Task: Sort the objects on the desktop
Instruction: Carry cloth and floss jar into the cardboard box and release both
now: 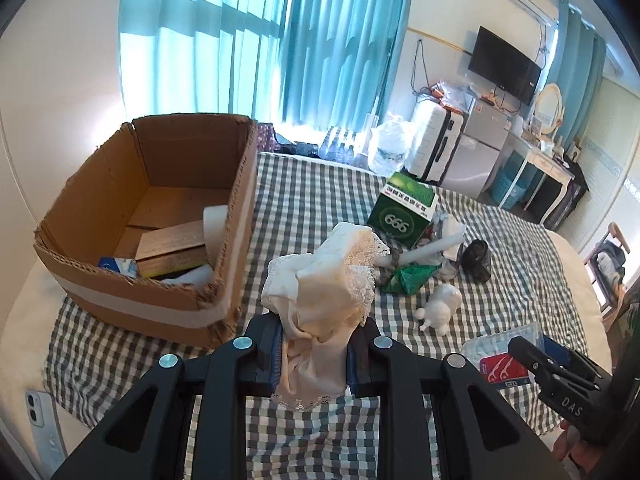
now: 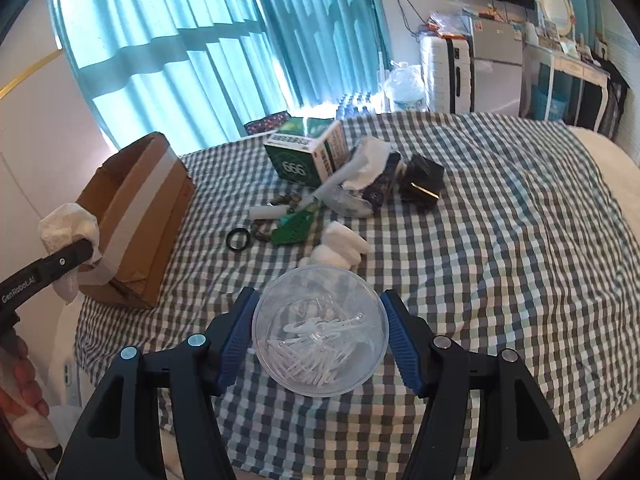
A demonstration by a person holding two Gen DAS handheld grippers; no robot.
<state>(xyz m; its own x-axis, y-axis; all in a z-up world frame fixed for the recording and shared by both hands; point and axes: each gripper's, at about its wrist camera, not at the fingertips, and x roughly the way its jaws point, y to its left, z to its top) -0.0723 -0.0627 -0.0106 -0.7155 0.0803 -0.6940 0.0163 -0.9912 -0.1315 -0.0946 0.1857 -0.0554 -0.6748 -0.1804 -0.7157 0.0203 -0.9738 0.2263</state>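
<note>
My left gripper is shut on a cream lace-trimmed cloth, held above the checked cover just right of the open cardboard box. The box holds several flat packets. My right gripper is shut on a clear round plastic container with white picks inside, held above the cover. The left gripper with the cloth shows at the left of the right wrist view, beside the box. The right gripper shows at the lower right of the left wrist view.
On the checked cover lie a green 999 box, a white figurine, a green wrapper, a white tube, a dark pouch, a black ring and a red-white packet. A phone lies at the left edge.
</note>
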